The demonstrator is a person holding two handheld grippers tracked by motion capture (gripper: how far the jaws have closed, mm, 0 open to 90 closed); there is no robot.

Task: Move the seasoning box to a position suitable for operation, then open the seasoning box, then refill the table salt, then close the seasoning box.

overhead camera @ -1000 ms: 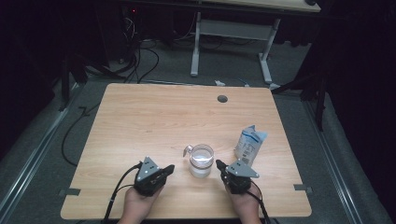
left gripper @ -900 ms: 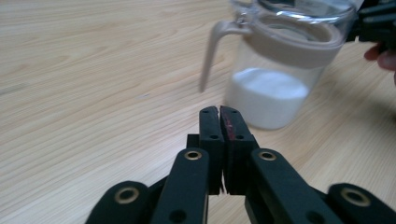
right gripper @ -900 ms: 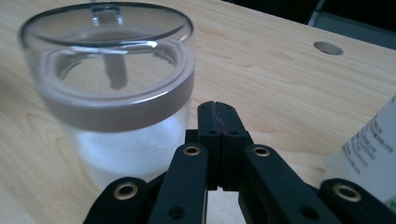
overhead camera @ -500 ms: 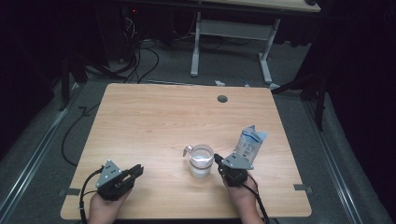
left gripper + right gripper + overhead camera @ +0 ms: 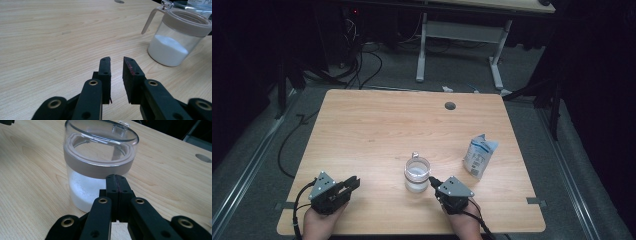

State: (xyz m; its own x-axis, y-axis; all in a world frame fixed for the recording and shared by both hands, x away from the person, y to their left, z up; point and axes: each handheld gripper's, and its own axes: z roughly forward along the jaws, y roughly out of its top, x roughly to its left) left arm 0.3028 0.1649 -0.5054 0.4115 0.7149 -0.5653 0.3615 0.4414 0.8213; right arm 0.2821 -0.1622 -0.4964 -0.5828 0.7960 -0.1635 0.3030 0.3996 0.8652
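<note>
Pale wood-grain table, with a round cable hole near its far edge. A clear plastic jar stands upright on the near half, a little right of centre. It is about a third full of white powder, has a taupe band under the rim, a clear lid on top and a thin handle on the far side.

Right gripper — held low at the near edge, tips pointing at the jar's near right side and just beside it. In the right gripper view the jaws are pressed flat together with nothing between them, and the jar rises directly behind the tips; contact cannot be told.

Left gripper — at the near left of the table, well apart from the jar, its tips pointing toward it. Its jaws have just been opening. The left gripper view shows a narrow gap between the pads, bare table under it, nothing held. The jar sits off to the upper right of that view.

A white and blue pouch stands to the right of the jar and slightly farther back, apart from it and from both grippers.
</note>
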